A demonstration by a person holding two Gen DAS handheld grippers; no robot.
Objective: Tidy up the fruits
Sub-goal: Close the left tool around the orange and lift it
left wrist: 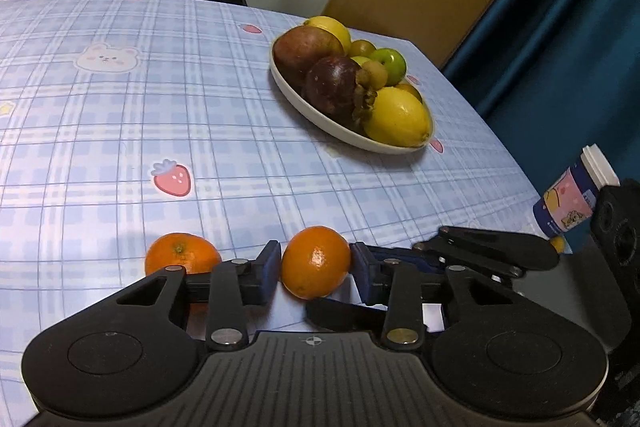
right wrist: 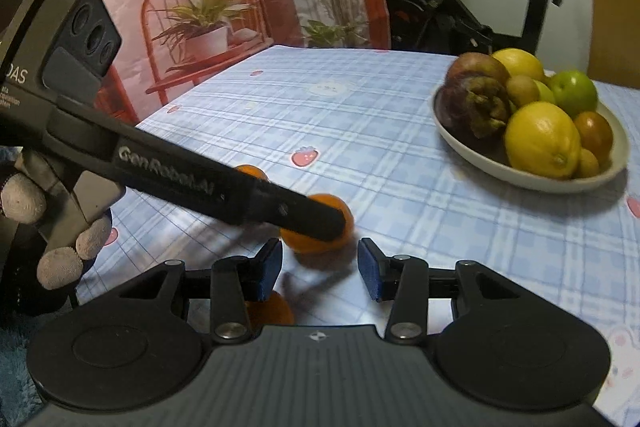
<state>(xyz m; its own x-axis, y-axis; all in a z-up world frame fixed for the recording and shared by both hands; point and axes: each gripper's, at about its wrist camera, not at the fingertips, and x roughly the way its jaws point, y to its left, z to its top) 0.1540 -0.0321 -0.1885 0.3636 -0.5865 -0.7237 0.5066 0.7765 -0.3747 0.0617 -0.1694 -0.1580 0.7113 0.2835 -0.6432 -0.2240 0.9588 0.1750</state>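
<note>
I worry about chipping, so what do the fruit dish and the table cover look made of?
The fruit dish looks like glazed ceramic, possibly melamine: smooth off-white rim with a soft sheen. The table cover looks like printed vinyl or oilcloth: flat, faintly glossy, unwrinkled.

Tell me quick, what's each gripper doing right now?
Left gripper: shut on an orange.
Right gripper: open, holding nothing.

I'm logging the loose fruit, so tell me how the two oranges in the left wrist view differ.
The nearer orange sits between the pads of the left gripper, which is shut on it; the other orange lies free on the tablecloth, outside the fingers. The held one shows a smooth side with a glare spot; the free one shows its stem dimple. Both are similar in size and colour, outside the bowl.
</note>
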